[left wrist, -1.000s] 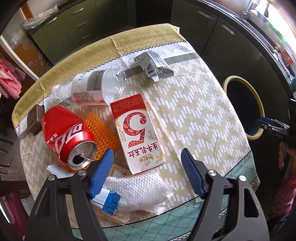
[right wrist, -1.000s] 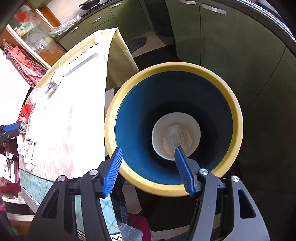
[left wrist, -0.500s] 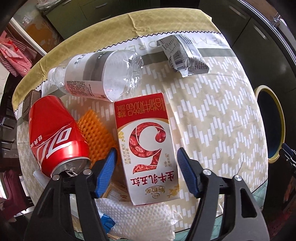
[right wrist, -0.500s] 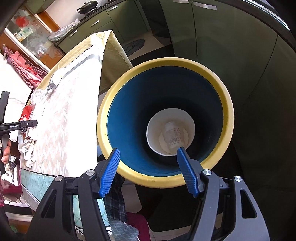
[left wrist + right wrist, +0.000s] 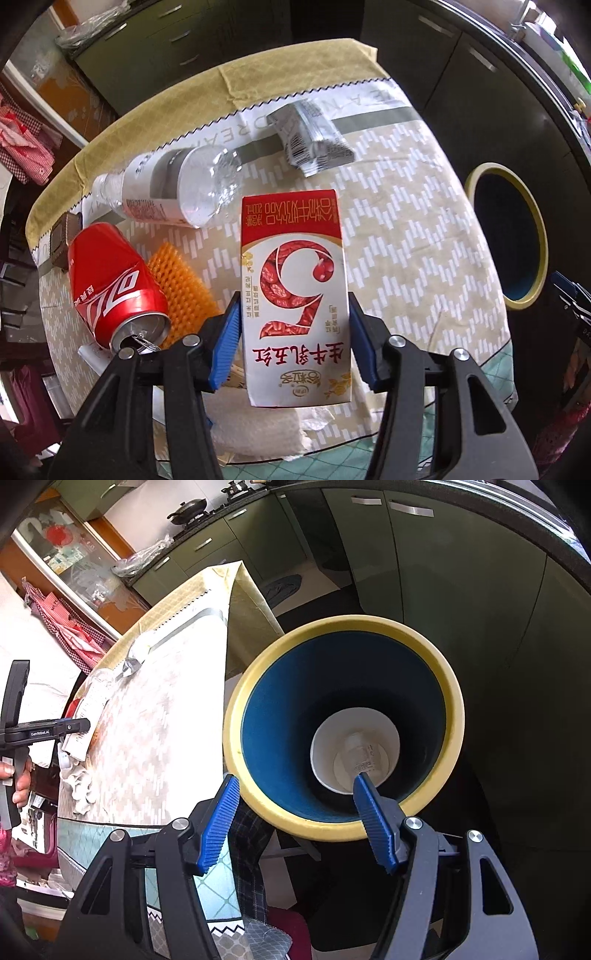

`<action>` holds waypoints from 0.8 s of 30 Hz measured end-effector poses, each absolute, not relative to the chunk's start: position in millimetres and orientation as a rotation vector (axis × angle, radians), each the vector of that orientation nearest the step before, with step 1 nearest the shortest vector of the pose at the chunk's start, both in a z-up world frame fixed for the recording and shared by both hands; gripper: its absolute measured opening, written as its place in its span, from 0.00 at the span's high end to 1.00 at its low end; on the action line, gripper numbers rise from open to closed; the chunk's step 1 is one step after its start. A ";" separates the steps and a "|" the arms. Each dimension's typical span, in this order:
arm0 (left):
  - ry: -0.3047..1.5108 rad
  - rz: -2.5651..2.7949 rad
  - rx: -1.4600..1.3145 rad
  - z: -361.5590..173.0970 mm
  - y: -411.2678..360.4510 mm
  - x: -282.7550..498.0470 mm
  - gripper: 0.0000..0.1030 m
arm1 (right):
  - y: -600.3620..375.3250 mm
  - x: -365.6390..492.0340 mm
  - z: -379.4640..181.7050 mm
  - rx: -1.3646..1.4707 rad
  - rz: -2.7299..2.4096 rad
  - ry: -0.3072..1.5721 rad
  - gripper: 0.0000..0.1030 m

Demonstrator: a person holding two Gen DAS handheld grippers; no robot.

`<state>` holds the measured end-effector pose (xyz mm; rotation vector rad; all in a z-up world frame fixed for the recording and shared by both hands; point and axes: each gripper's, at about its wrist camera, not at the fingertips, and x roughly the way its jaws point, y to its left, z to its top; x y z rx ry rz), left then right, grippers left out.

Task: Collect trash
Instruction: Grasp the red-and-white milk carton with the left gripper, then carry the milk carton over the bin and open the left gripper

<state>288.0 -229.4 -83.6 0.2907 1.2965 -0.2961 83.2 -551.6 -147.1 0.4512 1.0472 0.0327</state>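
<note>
With the left gripper (image 5: 293,341) jaws just closing around the carton (image 5: 293,295), pads apparently touching, square them flat on its sides before lifting; the right gripper (image 5: 295,823), jaws open and empty, waits over the bin (image 5: 456,716).

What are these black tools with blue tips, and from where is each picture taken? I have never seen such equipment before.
They are hand-held grippers; a person holds one in each hand, with a camera looking along its fingers. In the left camera's picture, the left gripper has just been closing around a red and white milk carton on the table; its pads seem to touch the carton's sides. A crushed red can, clear bottle and silver wrapper lie nearby. In the right camera's picture, the right gripper hangs open and empty over a yellow-rimmed bin.
</note>
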 end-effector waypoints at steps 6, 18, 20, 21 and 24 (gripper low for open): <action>1.232 -0.427 0.326 -47.3 -276.5 262.7 0.50 | -554.2 61.4 -131.1 0.468 0.045 0.997 0.38; 1.201 -0.727 0.474 -57.9 -457.9 220.7 0.50 | -590.2 -6.4 -127.2 0.534 -0.051 0.955 0.37; 1.208 -0.740 0.481 -72.3 -482.4 222.0 0.50 | -595.8 -15.5 -130.4 0.546 -0.073 0.959 0.37; 1.213 -0.745 0.483 -79.5 -494.0 223.6 0.50 | -598.0 -19.4 -131.4 0.551 -0.080 0.961 0.37; 1.227 -0.744 0.487 -102.8 -520.0 230.9 0.50 | -603.4 -30.5 -134.8 0.559 -0.097 0.964 0.37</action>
